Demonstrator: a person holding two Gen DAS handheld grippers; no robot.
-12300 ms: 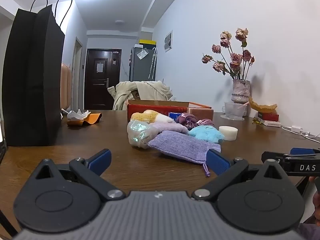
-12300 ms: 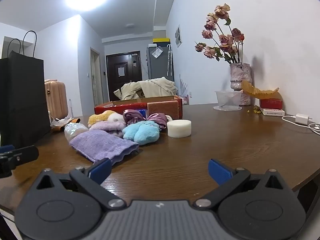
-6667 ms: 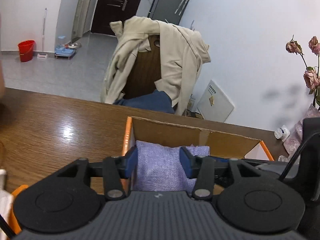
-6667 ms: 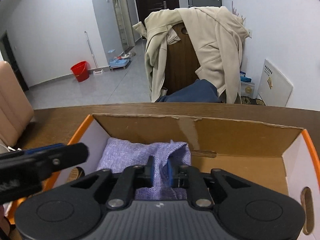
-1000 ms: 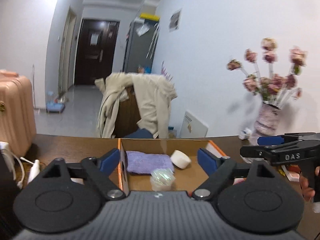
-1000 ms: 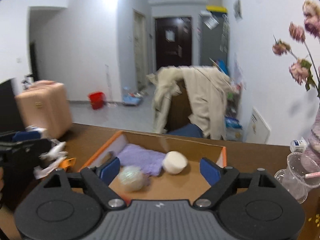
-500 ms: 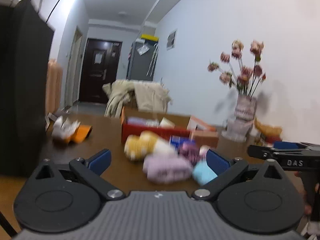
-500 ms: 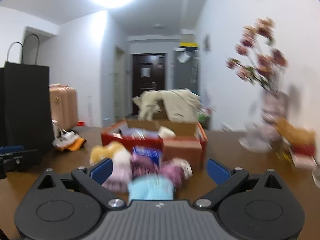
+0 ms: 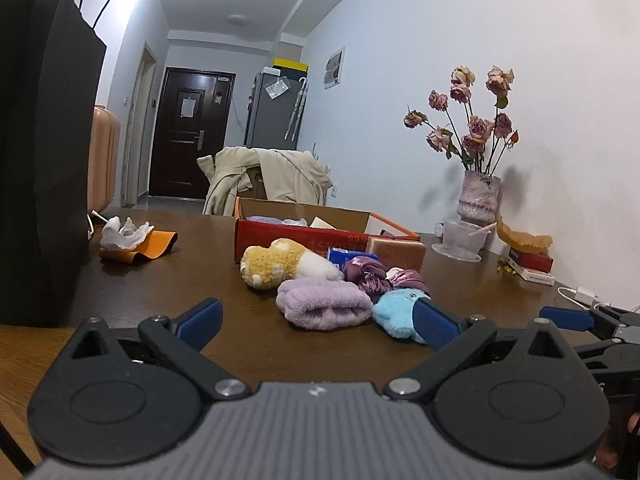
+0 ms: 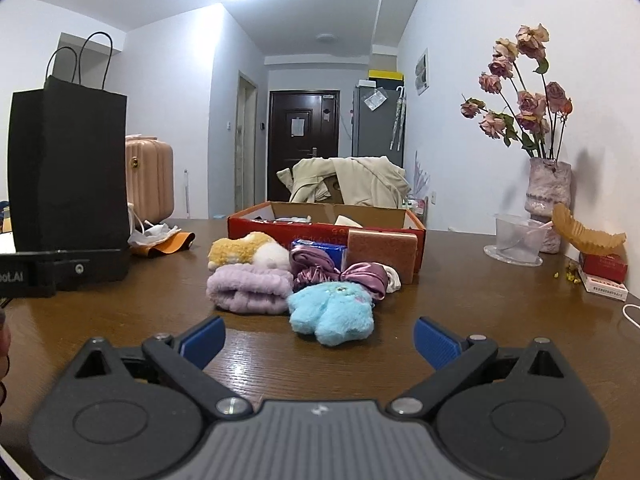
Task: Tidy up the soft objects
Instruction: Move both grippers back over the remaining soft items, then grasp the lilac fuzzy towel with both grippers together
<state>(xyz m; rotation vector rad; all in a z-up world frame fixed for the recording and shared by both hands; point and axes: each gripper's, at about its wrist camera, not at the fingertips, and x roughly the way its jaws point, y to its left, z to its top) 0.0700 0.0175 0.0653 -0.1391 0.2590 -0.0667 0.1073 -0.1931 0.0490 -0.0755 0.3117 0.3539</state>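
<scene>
A pile of soft things lies on the brown table in front of a red cardboard box [image 9: 296, 236] [image 10: 280, 228]. Nearest are a rolled lilac fluffy cloth [image 9: 324, 304] [image 10: 250, 286] and a light blue plush [image 9: 396, 312] [image 10: 332, 312]. Behind them are a yellow and white plush [image 9: 280, 262] [image 10: 244, 252], purple satin scrunchies [image 9: 370, 274] [image 10: 340, 270], a blue packet [image 10: 320, 248] and a brown sponge block [image 9: 396, 248] [image 10: 382, 246]. The box holds a purple cloth and white items, mostly hidden. My left gripper [image 9: 316, 320] is open and empty, just short of the pile. My right gripper [image 10: 320, 338] is open and empty, facing the blue plush.
A tall black paper bag [image 9: 40, 160] [image 10: 68, 176] stands at the left. Crumpled white paper on an orange sleeve [image 9: 132, 240] lies beside it. At the right are a vase of dried roses [image 10: 546, 200], a clear plastic cup [image 10: 516, 238], small boxes [image 10: 604, 274] and a charger cable [image 9: 580, 292].
Both grippers have pulled back from above the box and dropped to table height in front of the pile. Both stay open and empty.
</scene>
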